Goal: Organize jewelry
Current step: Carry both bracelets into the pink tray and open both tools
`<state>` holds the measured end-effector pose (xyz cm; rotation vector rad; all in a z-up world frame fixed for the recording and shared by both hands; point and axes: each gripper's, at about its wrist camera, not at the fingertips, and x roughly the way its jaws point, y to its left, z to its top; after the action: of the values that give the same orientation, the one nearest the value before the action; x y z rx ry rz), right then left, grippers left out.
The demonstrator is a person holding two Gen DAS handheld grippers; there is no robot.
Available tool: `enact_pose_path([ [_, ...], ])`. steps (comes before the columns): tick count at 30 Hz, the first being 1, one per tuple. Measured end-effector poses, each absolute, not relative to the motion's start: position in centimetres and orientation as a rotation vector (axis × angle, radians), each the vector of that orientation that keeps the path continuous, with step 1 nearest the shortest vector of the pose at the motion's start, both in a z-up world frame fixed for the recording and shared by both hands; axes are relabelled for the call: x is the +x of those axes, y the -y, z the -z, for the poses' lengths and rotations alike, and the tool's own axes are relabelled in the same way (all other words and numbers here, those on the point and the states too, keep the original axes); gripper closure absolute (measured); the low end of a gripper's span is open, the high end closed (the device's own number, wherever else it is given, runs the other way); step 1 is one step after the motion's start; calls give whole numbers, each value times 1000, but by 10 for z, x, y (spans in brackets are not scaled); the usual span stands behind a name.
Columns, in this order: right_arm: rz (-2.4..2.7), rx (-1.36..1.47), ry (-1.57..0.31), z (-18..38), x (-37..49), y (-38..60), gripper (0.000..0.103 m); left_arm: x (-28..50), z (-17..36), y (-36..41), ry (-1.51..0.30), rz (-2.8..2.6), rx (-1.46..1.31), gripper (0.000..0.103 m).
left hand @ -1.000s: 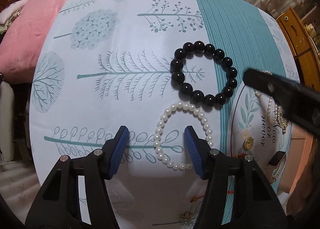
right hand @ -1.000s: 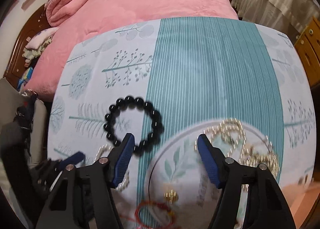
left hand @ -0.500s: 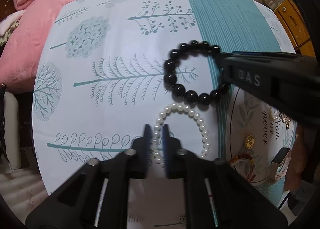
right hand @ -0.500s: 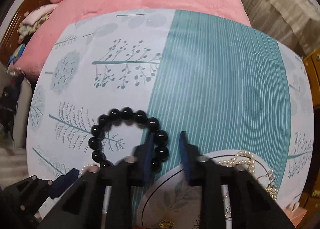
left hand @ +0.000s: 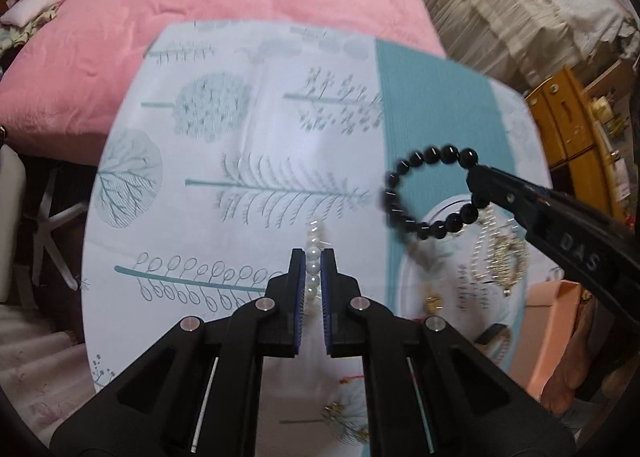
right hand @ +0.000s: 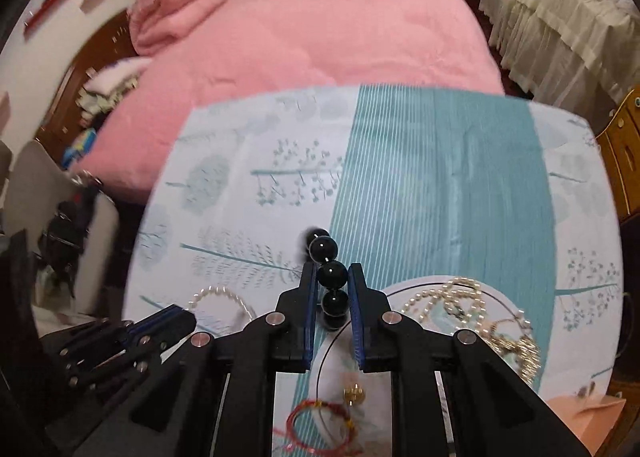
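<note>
Home bedroom, pink quilted bed, cream ruffled bedskirt, wooden dresser, patterned tablecloth

Pink quilt covers a bed beyond the table, which carries a white and teal leaf-print cloth. Cream ruffled fabric hangs at right. Yellow wooden cabinet stands right. Dark wood headboard sits left.
</note>
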<state>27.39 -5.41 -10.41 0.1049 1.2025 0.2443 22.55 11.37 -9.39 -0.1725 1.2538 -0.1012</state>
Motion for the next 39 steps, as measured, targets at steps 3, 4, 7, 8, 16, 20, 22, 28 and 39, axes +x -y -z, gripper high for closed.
enact_pose_path([
  [3, -244, 135, -1160, 73, 251, 74, 89, 217, 70, -107, -1220, 124, -168, 98],
  [4, -241, 145, -1145, 62, 242, 83, 89, 215, 62, -101, -1211, 133, -164, 98],
  [7, -226, 180, -1102, 31, 221, 109, 89, 206, 37, -82, -1182, 175, -149, 98],
  [8, -222, 194, -1091, 19, 212, 122, 89, 204, 31, -77, -1176, 187, -145, 98],
  [16, -147, 247, -1063, -35, 123, 220, 89, 165, -26, 9, -1113, 361, -81, 98],
  [20, -85, 223, -1106, -28, 77, 261, 89, 145, -41, 62, -1102, 442, -37, 98],
  [22, -59, 235, -1139, -17, 55, 281, 89, 134, -45, 93, -1100, 491, -10, 98],
  [28, -24, 296, -1226, 34, -6, 326, 89, 96, -44, 173, -1110, 597, 66, 98],
  [39, -9, 397, -1293, 94, -55, 363, 88, 63, 30, 263, -1205, 699, 190, 98],
])
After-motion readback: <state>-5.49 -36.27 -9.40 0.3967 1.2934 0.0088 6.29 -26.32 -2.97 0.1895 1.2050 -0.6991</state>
